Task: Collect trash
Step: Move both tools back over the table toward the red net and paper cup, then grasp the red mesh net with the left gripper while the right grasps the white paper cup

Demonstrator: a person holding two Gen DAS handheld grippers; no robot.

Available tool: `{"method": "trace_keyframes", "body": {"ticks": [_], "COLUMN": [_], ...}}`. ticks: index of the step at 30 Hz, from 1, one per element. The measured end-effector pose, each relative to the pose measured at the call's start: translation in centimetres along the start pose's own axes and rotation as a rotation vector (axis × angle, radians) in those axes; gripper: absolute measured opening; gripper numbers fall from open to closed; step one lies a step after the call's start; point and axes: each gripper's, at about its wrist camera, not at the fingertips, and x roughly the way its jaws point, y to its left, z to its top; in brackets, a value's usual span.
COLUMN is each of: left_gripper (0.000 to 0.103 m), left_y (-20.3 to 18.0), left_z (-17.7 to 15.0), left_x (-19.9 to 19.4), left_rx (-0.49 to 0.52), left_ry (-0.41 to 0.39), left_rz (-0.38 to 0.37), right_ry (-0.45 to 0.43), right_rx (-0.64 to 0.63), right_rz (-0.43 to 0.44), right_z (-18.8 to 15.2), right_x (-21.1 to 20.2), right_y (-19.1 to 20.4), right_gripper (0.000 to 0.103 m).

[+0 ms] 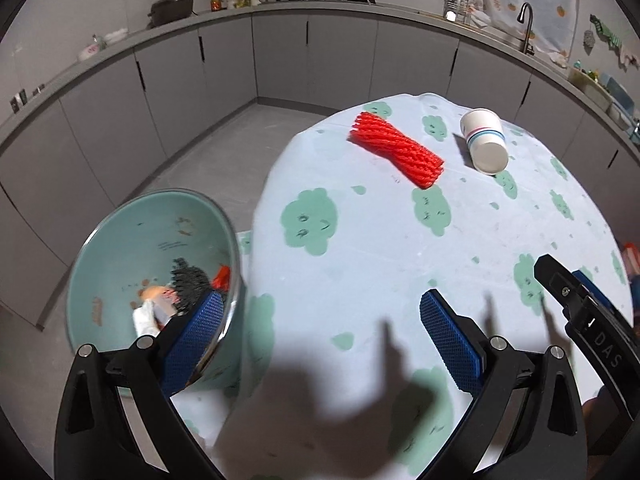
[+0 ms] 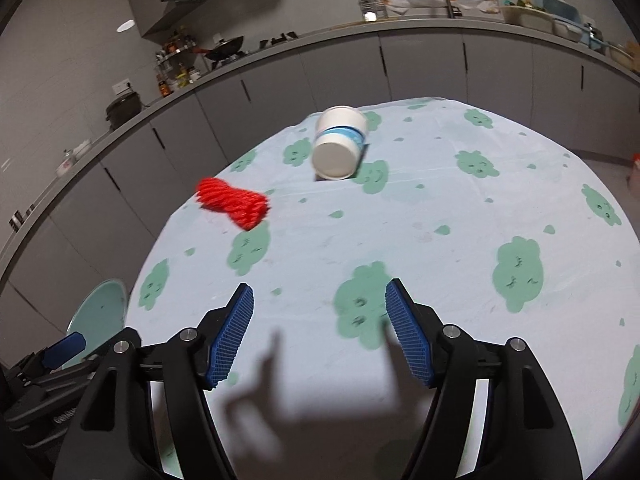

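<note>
Both fingers of my right gripper stand wide apart with nothing between them, only the cloth of the table below. My left gripper is also spread wide, but its left finger lies against the rim of the bowl; whether it presses or only touches I cannot tell. I judge that the bowl sits just past the left edge of the table so trash can go straight into it. Some crumpled pieces already lie in its bottom. Two things remain on the cloth: the red foam net, near the far left edge, and the paper cup, on its side beside it toward the far edge. The cup's closed bottom faces my right gripper, so I expect a grip across its wall is easier than at the mouth.
</note>
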Motion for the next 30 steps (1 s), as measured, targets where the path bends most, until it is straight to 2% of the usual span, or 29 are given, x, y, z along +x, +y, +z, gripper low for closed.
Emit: {"method": "trace_keyframes", "body": {"ticks": [10, 21, 30], "left_gripper": [0.096, 0.096, 0.089], "left_y": [-2.5, -4.5, -6.4], "left_z": [5.0, 11.8, 14.0], "left_x": [3.7, 9.4, 14.5], "left_rx": [0.006, -0.069, -0.100], "left_ry": [-0.010, 0.019, 0.087], "left_rz": [-0.001, 0.005, 0.015], "right_ry": [0.005, 0.035, 0.089], "right_rx": [0.023, 0.035, 0.040], "right_rz": [-0.036, -0.058, -0.069], "right_z": [4.7, 10.4, 14.1], "right_x": [3.3, 9.4, 14.6], "right_y": [-2.0, -1.7, -2.3], "right_gripper": [0.069, 0.069, 0.069]}}
